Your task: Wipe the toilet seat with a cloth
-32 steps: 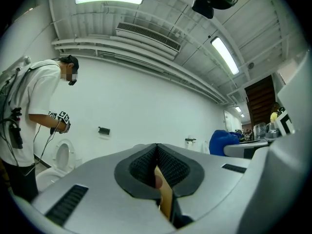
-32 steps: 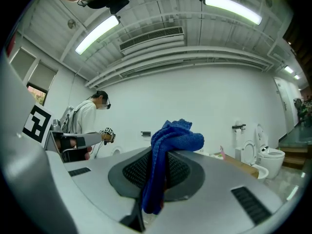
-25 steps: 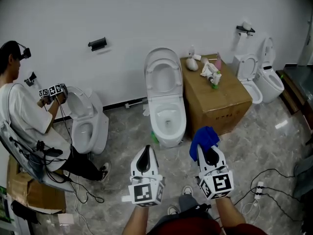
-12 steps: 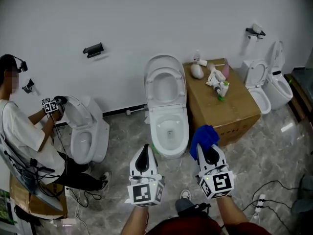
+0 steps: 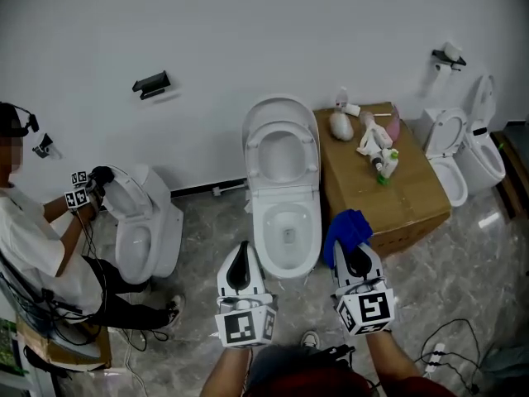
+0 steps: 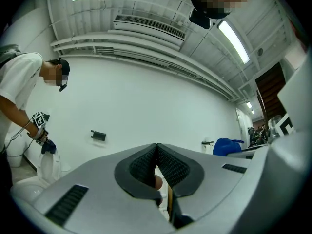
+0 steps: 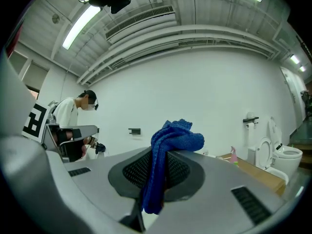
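Observation:
A white toilet [image 5: 285, 213] stands against the wall ahead, its lid up and the seat [image 5: 286, 223] down over the bowl. My right gripper [image 5: 354, 253] is shut on a blue cloth [image 5: 347, 230], which bunches over the jaw tips [image 7: 173, 135] just right of the bowl's front. My left gripper [image 5: 240, 259] is shut and holds nothing, its tips near the bowl's front left. In the left gripper view the pads [image 6: 156, 162] meet, with the blue cloth [image 6: 228, 146] off to the right.
A cardboard box [image 5: 384, 184] with spray bottles and bits on top stands right of the toilet. Another toilet [image 5: 463, 151] is at far right. At left a seated person [image 5: 37, 238] works with grippers at a third toilet [image 5: 145, 226]. Cables [image 5: 450, 346] lie on the floor.
The view has pulled back from the wall: the toilet and box now sit lower and closer in frame. Both grippers keep the same pose, the cloth still held in the right one.

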`<state>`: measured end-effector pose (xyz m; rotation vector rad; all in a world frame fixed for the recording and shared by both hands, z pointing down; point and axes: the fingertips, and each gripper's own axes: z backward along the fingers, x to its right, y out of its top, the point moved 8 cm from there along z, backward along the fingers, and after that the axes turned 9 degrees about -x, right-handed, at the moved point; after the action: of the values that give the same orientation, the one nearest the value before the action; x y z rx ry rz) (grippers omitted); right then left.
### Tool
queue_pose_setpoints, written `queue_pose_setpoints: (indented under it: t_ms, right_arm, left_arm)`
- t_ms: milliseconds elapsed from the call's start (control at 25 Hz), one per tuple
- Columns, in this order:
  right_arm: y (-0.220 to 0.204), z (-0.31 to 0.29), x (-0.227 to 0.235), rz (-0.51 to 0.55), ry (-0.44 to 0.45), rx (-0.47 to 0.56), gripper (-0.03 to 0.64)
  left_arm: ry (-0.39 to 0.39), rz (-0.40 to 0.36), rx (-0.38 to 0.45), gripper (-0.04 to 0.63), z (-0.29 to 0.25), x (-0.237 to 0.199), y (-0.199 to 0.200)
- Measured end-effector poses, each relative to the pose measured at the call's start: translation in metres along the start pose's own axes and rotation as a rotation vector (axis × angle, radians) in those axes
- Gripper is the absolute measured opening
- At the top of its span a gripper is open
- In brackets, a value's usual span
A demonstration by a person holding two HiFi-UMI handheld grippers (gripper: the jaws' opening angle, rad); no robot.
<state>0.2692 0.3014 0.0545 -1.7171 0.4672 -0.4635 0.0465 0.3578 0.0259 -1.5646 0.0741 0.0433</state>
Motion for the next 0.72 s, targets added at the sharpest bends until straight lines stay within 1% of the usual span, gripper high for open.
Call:
queue_pose_setpoints:
  t_ms: [160, 400, 560, 720]
  right_arm:
    - [-0.004, -0.045, -0.008, 0.008, -0.007, -0.017, 0.055]
    - [-0.009, -0.124, -0.022, 0.000, -0.053, -0.014, 0.057]
    - [-0.018, -0.175, -0.028, 0.009, -0.081, -0.021, 0.055]
    - [-0.036, -0.220, -0.029, 0.011, -0.102, -0.025, 0.057]
  left_arm:
    - [-0.008, 0.010, -0.023, 0.015, -0.036, -0.030, -0.013]
    - [-0.039, 0.007, -0.042, 0.015, -0.099, -0.083, -0.026]
    - [-0.068, -0.005, -0.035, 0.015, -0.139, -0.114, -0.039]
    - [-0.093, -0.020, -0.020, 0.015, -0.171, -0.140, -0.060]
